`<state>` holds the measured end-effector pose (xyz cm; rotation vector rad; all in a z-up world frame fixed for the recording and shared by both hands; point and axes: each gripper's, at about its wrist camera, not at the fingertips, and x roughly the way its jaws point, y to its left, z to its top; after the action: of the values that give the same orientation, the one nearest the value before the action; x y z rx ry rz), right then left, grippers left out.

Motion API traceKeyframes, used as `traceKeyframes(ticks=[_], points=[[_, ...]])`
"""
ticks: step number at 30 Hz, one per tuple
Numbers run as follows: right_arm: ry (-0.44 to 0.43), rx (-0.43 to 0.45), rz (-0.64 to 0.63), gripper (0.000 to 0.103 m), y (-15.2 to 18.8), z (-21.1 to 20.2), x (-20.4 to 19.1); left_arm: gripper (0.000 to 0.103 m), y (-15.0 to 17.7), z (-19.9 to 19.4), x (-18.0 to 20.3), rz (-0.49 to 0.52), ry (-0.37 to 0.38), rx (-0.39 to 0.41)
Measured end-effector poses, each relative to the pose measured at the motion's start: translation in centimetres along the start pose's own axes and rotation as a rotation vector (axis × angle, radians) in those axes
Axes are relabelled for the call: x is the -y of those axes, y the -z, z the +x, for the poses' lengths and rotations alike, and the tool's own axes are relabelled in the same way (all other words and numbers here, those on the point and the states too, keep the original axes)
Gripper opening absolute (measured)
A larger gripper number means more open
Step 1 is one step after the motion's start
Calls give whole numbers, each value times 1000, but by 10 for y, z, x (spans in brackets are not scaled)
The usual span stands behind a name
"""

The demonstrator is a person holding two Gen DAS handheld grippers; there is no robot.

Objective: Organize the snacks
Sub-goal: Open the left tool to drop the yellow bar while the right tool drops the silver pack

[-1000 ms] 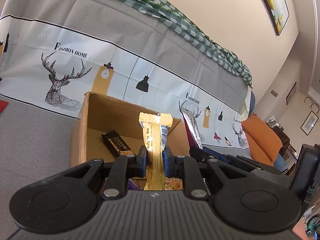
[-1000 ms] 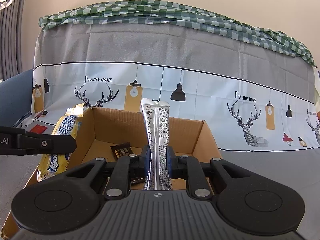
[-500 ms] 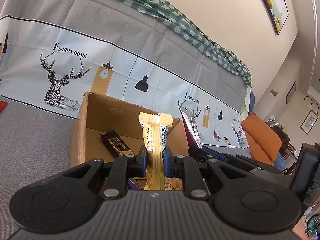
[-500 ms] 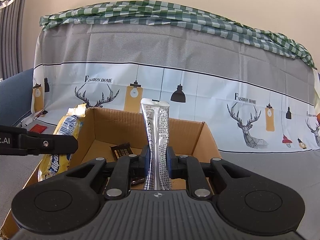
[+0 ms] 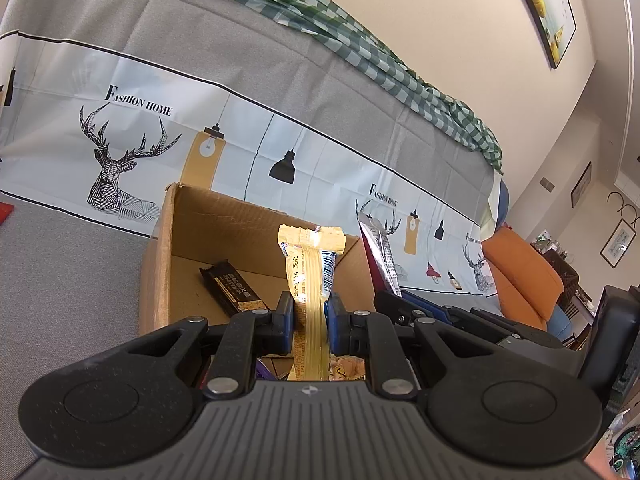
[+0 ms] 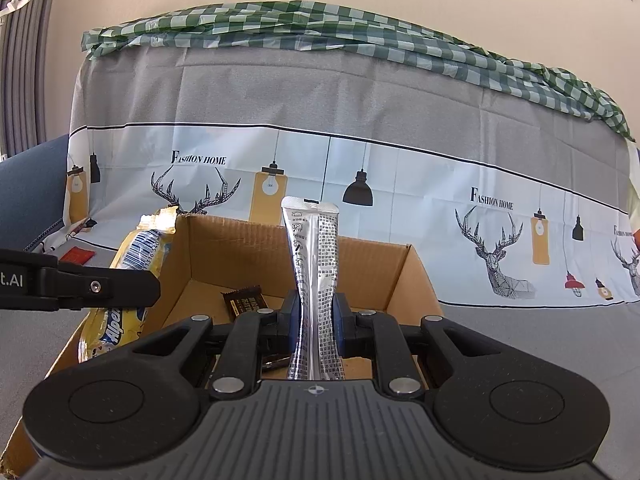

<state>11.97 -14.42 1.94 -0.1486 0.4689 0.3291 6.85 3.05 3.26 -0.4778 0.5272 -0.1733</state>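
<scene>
My left gripper (image 5: 311,316) is shut on a yellow snack packet (image 5: 310,276), held upright over the open cardboard box (image 5: 160,256). My right gripper (image 6: 316,318) is shut on a silver snack pouch (image 6: 314,264), also upright over the same box (image 6: 412,276). A dark brown bar (image 5: 232,286) lies flat on the box floor, seen too in the right wrist view (image 6: 244,300). The yellow packet (image 6: 136,252) and the left gripper's arm (image 6: 80,286) show at the left of the right wrist view. In the left wrist view the silver pouch (image 5: 380,252) stands at the right.
The box sits on a grey cloth surface (image 5: 60,280). Behind it rises a draped cover printed with deer and lamps (image 6: 360,160), topped by a green checked cloth (image 6: 320,28). An orange cushion (image 5: 524,276) lies at the right. More snack wrappers (image 5: 348,368) show under the left gripper.
</scene>
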Motion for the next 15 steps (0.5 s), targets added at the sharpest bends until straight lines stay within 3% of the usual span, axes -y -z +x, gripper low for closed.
traceKeyframes(ticks=[15], points=[[-3, 0, -6, 18, 0, 0, 0, 18, 0, 0, 0, 0, -1, 0]])
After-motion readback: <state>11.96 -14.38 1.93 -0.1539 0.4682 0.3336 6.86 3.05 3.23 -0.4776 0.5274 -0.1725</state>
